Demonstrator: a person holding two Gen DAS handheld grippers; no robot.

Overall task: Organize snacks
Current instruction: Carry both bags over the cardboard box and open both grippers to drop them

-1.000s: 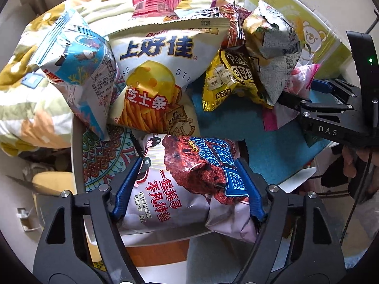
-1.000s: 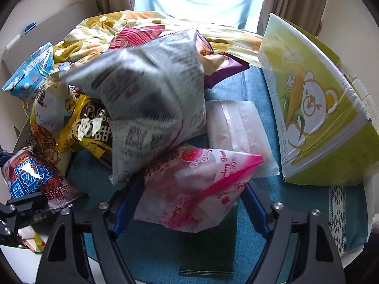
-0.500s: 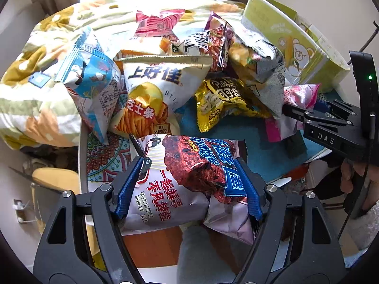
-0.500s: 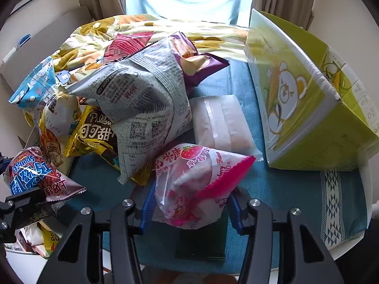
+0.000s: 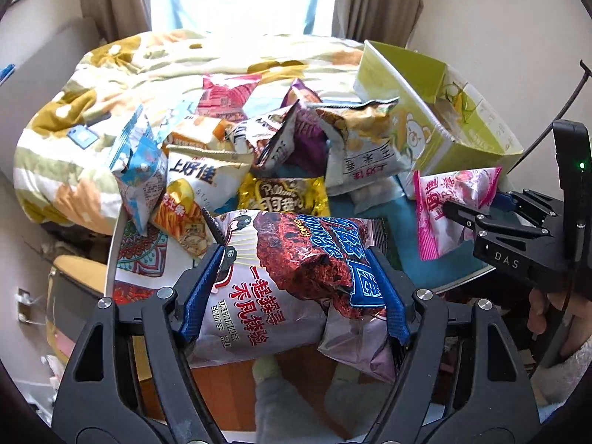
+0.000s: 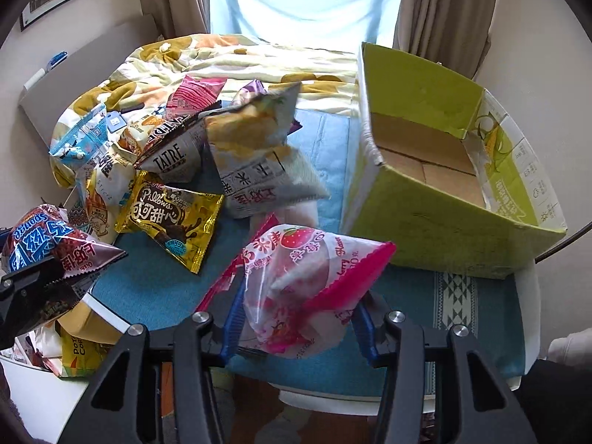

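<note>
Overhead, left gripper [image 5: 292, 277] pinches the brown snack bag [image 5: 296, 270], right gripper [image 6: 299, 318] pinches the pink strawberry bag [image 6: 296, 288], both angled down.

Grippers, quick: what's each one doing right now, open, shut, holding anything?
Left gripper: closed on the red-and-blue sponge-crunch bag, lifted off the table.
Right gripper: closed on the pink strawberry bag, also held up.

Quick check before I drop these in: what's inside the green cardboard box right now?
The green cardboard box shows only bare brown floor flaps; no snacks visible. Its near wall hides the front strip of the floor.
</note>
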